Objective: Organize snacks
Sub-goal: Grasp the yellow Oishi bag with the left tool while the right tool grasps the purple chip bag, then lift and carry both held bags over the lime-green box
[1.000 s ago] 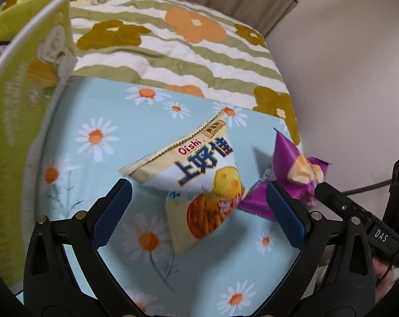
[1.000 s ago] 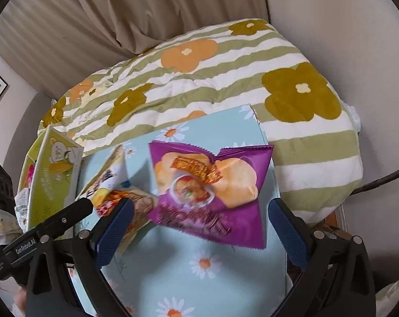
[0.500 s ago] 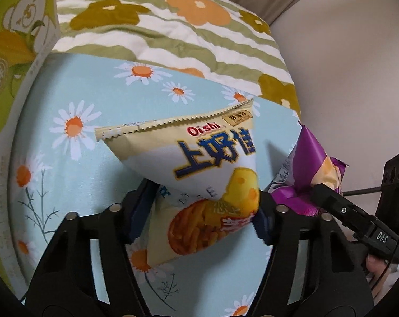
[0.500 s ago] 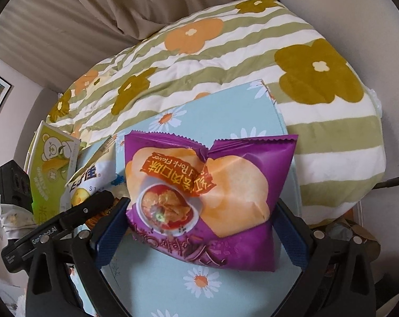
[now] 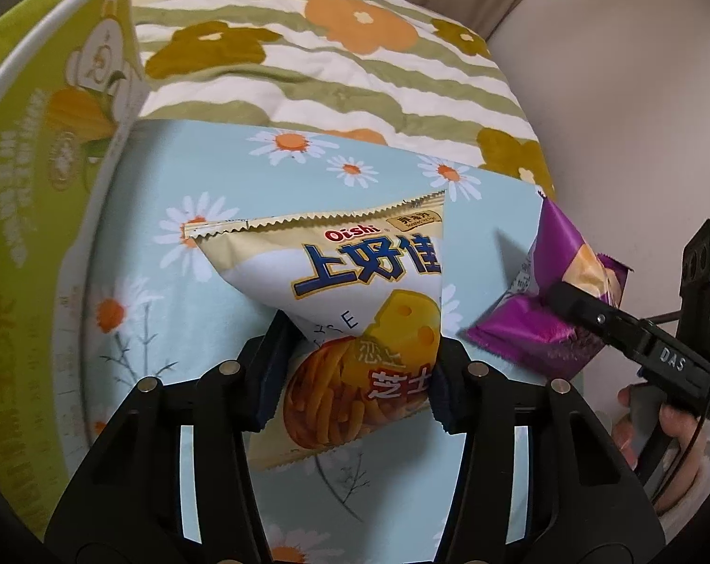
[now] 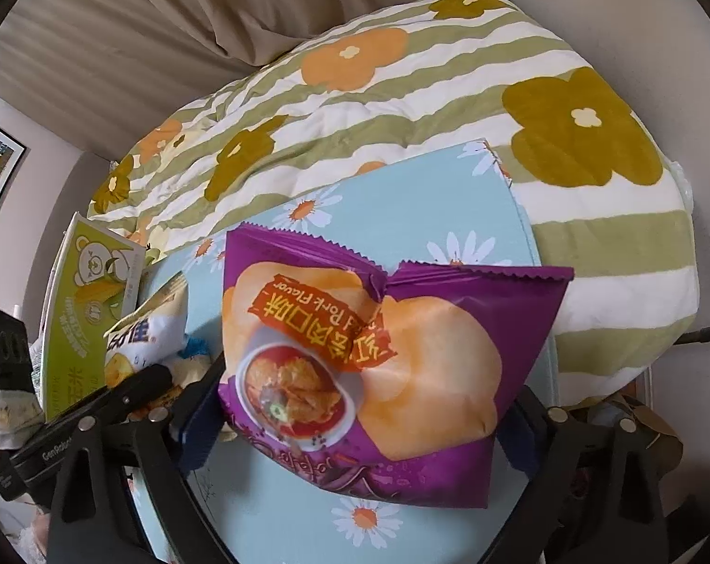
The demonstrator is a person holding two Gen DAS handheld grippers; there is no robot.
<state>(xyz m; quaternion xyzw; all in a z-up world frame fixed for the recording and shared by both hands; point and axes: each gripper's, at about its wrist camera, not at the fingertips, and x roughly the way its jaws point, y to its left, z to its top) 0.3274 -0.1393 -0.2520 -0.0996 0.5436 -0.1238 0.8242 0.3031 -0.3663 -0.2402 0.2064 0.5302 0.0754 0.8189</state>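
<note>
Two crinkled packets, cream Oishi bag (image 5: 355, 329) and purple bag (image 6: 378, 366), each clamped in jaws.

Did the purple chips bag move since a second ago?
Yes. The purple chips bag has come nearer and lower against the daisy cloth, now squeezed by the right gripper.

Counted 2 snack bags: 1 yellow Oishi bag (image 5: 355, 324) and 1 purple chip bag (image 6: 378, 362). Also 1 green box (image 5: 40, 216), plus 2 grippers.
</note>
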